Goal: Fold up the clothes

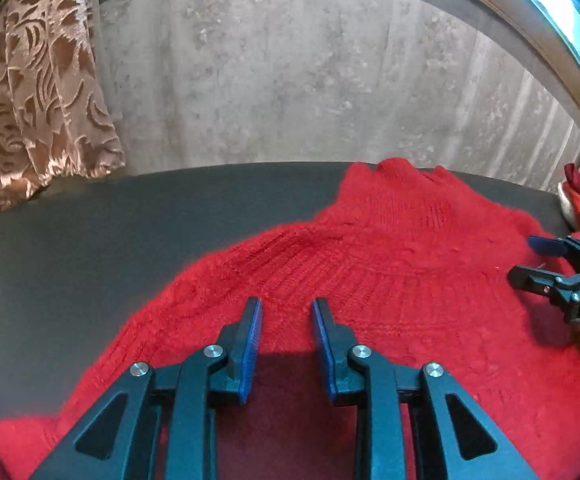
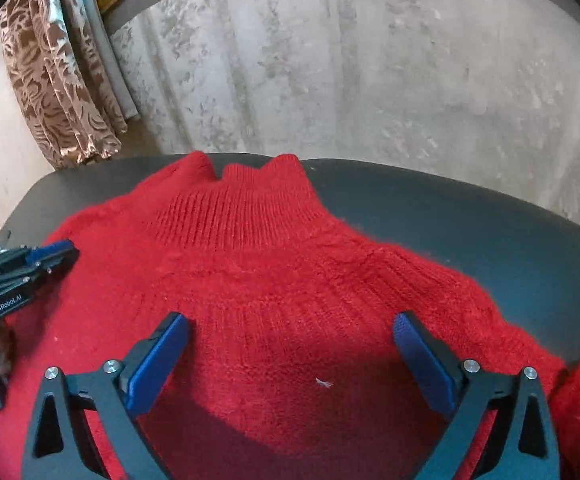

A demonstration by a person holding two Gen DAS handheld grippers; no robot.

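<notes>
Dark desk (image 2: 470,216) before a pale curtain: red sweater (image 2: 274,280) spread flat, collar (image 2: 238,216) pointing away. Right tool (image 2: 290,356), fingers wide apart, hovers centred over the chest; left tool (image 1: 287,332), narrowly parted and empty, over its left side.

A red knitted sweater (image 2: 274,280) lies spread flat on the dark grey surface (image 2: 490,224); its yarn is fuzzy, with ribbed rows running across the chest and yoke; the high ribbed collar (image 2: 242,208) points toward the far edge of the surface, its top rim slightly crumpled with a notch in the middle; the shoulders slope away to either side of the collar; one sleeve trails off toward the near left corner in the left wrist view; a small white fleck of lint (image 2: 324,383) sits on the chest; the fabric shows soft low wrinkles, no folds made yet.
</notes>
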